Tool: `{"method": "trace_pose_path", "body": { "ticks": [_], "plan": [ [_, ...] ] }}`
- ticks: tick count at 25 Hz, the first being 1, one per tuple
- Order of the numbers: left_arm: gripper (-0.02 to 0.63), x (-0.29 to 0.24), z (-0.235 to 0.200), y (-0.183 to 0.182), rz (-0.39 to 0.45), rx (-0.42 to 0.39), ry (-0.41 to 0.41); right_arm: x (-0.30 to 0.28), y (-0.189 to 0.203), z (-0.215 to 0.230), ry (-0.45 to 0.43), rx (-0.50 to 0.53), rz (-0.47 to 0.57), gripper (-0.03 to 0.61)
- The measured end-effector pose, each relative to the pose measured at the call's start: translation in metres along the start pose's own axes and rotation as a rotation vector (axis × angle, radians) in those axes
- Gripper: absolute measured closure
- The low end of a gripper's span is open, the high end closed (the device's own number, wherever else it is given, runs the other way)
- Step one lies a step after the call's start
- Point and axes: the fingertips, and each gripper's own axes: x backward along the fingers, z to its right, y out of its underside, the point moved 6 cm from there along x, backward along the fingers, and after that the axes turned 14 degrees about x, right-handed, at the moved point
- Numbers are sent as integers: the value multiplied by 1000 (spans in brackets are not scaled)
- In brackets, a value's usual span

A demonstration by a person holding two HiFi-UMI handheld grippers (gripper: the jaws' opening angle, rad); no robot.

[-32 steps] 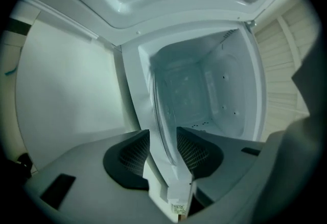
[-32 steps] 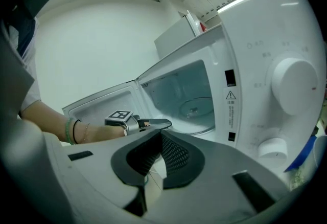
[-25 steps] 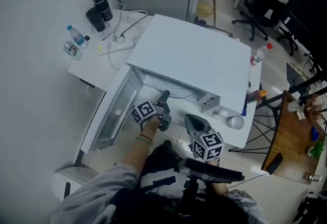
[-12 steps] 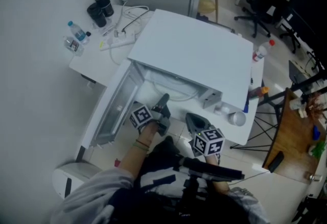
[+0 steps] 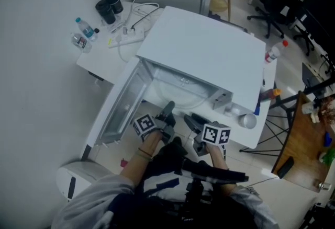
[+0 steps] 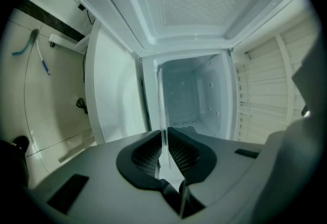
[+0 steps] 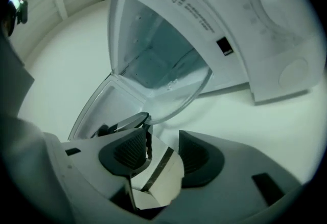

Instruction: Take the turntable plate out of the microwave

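The white microwave (image 5: 209,55) stands on a white table with its door (image 5: 118,110) swung open to the left. The clear glass turntable plate (image 5: 177,98) juts out of the cavity's front. My left gripper (image 5: 168,107) reaches level to the plate's near rim. In the left gripper view the plate (image 6: 163,120) stands edge-on between the closing jaws of that gripper (image 6: 164,143), and the pads pinch it. My right gripper (image 5: 194,119) hangs just right of it, with its jaws opening. In the right gripper view nothing lies between the spread jaws of that gripper (image 7: 163,151); the plate (image 7: 173,85) is ahead of them.
Black cups (image 5: 107,6), water bottles (image 5: 84,26) and a power strip (image 5: 125,38) sit on the table's far left. A plastic bottle (image 5: 275,51) and a small cup (image 5: 248,121) are to the right of the microwave. A white bin (image 5: 73,183) stands on the floor at lower left.
The right gripper has sunk and rolled, and its jaws have gone from shut to wide apart. The left gripper has closed on the plate's rim and shifted a little.
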Motion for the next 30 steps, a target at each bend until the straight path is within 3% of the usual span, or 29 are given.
{"method": "trace_pose_path", "body": {
  "ticks": [4,9,12,14,15,22,27,30],
  "plan": [
    [582,3,5,4,-11,16,23,-5,-5,14,-11,-167,86,371],
    [583,15,3,7,-20,34,17,-16,-18,22,-4,-174,130,371],
    [584,17,-5,10,-27,41,-13,-21,-22,27,5,-228,179,373],
    [585,16,-4,12,-23,57,7,-22,-21,32,16,-269,203,486],
    [585,15,-3,12,-22,59,20,-21,-20,34,13,-281,213,493],
    [569,9,-3,5,-32,3,92,-20,-16,33,-10,-327,242,509],
    [545,-8,-6,-18,8,-27,76,-17,-17,31,19,-275,216,509],
    [540,-23,-4,-29,4,-44,76,-18,-19,25,-19,-272,226,508]
  ]
}}
